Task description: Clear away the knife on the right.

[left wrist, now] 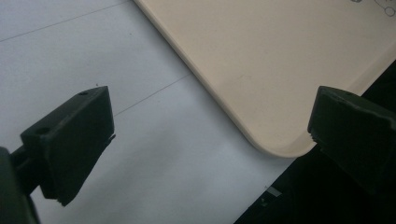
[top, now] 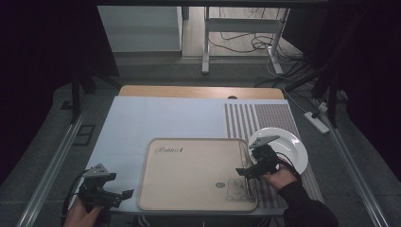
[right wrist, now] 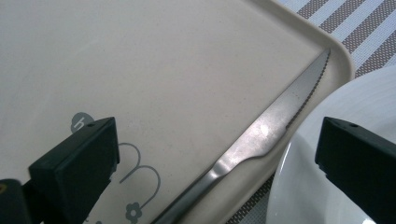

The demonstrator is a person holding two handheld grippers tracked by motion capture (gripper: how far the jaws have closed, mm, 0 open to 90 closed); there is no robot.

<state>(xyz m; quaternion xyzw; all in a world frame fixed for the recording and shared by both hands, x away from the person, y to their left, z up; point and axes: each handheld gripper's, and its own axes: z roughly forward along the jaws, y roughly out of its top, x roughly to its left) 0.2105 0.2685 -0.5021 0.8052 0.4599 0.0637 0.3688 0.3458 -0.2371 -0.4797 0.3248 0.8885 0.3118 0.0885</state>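
A pale mat [top: 156, 118] covers the table, its right part striped, and the beige tray [top: 189, 175] lies near the front edge, probably within easy reach of both hands. A white plate [top: 288, 146] sits just off the tray's right rim. The knife [right wrist: 261, 135] lies along that rim, its handle end cut off. The right gripper [top: 246, 172] hovers above it, jaws spread and empty; the left gripper [top: 125, 195] waits likewise agape by the tray's near left corner.

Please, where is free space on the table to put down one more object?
Most of the tray is bare, left of the knife. The white mat behind the tray is bare too. It is crowded at the right, around the plate and right gripper.
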